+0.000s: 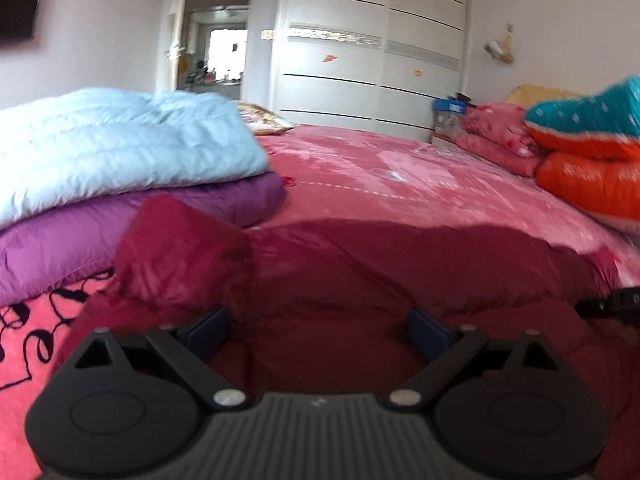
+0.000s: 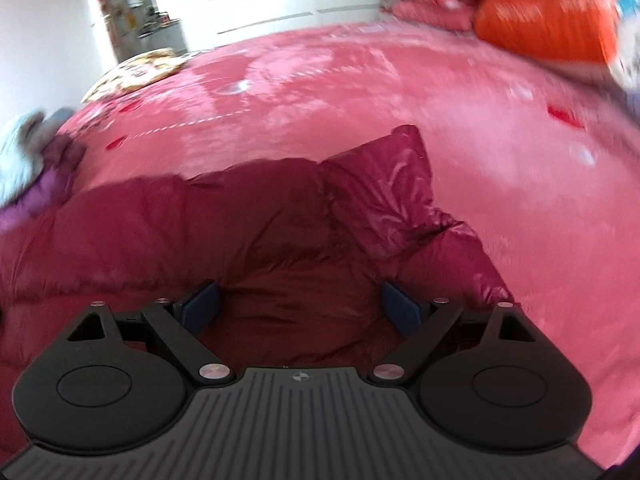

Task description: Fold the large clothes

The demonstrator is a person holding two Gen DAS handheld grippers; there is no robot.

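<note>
Shiny dark-red puffy down jacket (image 2: 280, 216) spread on pink bedspread (image 2: 500, 168), left gripper (image 1: 320, 328) released above it, right gripper (image 2: 300, 306) likewise spread, grasping nothing

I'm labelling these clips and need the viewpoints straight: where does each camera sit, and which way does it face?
Left wrist: behind the open left tool, low over the maroon down jacket, facing the wardrobe; its fingers show, the right tool at the edge.
Right wrist: behind the open right tool, angled down at the jacket's sleeve; only its fingers show.
Shared: jacket, pink bedspread, orange bundle.
</note>
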